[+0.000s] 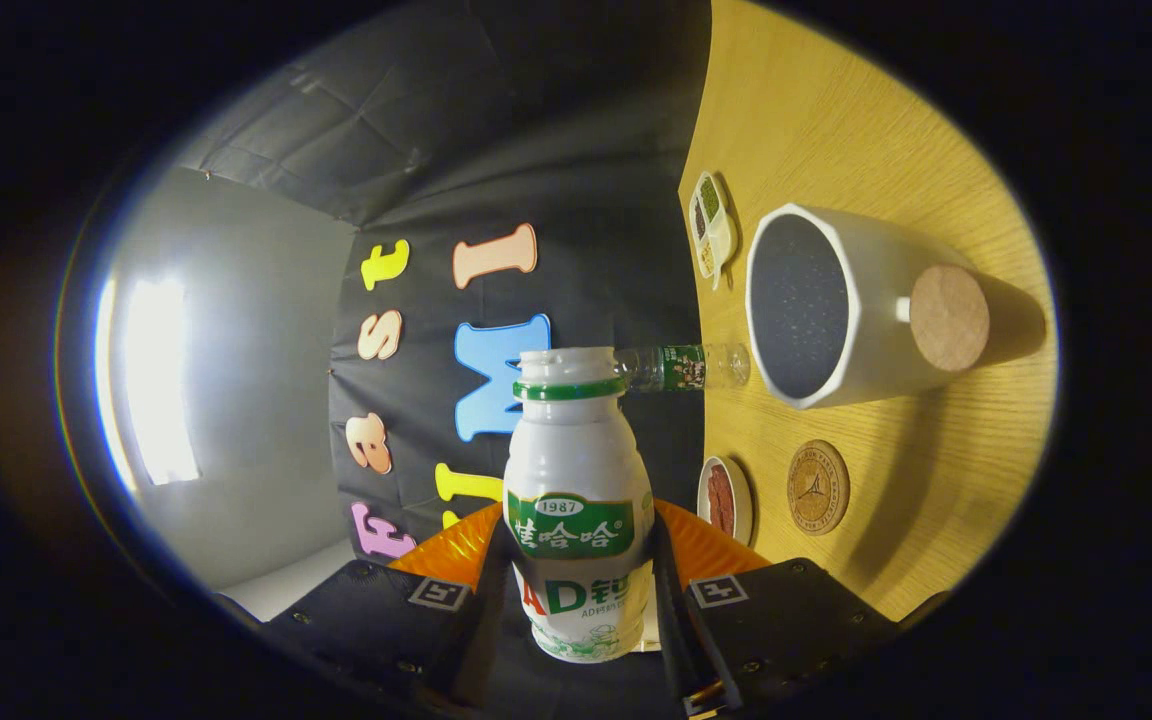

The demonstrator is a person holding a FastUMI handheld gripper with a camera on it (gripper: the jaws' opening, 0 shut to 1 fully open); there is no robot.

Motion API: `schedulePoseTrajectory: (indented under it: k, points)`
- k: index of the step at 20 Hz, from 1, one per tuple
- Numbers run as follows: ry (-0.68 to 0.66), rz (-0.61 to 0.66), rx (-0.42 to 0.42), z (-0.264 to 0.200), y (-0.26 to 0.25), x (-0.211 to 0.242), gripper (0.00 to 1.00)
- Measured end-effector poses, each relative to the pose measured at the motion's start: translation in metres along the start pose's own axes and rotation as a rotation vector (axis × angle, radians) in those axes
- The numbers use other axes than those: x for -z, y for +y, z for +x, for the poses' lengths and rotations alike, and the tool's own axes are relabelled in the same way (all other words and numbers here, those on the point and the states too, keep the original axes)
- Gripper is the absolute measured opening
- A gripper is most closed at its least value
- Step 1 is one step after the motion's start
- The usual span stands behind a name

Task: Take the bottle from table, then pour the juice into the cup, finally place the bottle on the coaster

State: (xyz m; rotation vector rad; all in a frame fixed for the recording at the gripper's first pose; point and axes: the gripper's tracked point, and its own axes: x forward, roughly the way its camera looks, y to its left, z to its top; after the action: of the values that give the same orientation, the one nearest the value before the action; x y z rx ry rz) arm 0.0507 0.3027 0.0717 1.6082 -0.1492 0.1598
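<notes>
We've got the bottle (576, 500) pinched between the two fingers of the gripper (578, 590), one finger pressed on each side of its lower body. It's a white plastic bottle with a green band around the neck and a green label; the cap is off and the mouth is open. We can't tell whether any juice is left inside, the body is opaque.

The whole view is rolled sideways, so the wooden table (836, 100) stands like a wall beside the bottle, and the bottle's mouth points along the tabletop rather than at it. The bottle is off the table, held in the air near its edge.

Beyond the bottle's neck sits the cup (836, 310), white outside, dark inside. We see straight into its opening; the inside looks dark and speckled, and we can't tell whether there is liquid in it. A round cork-coloured knob (949, 317) shows on its side.

Just beside the cup's rim a small clear bottle (681, 367) with a green label stands on the table. The round wooden coaster (817, 487) lies bare on the table, nearer the fingers than the cup. Next to it is a small round dish (724, 498) holding something reddish-brown. Past the cup, a small divided tray (711, 225) holds green and pale fillings in separate compartments.
</notes>
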Motion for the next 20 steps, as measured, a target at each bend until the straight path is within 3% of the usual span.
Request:
schedulePoseTrajectory:
  k: [20]
  points:
    - [-0.005,0.099,-0.016,-0.002,0.016,0.001,0.65]
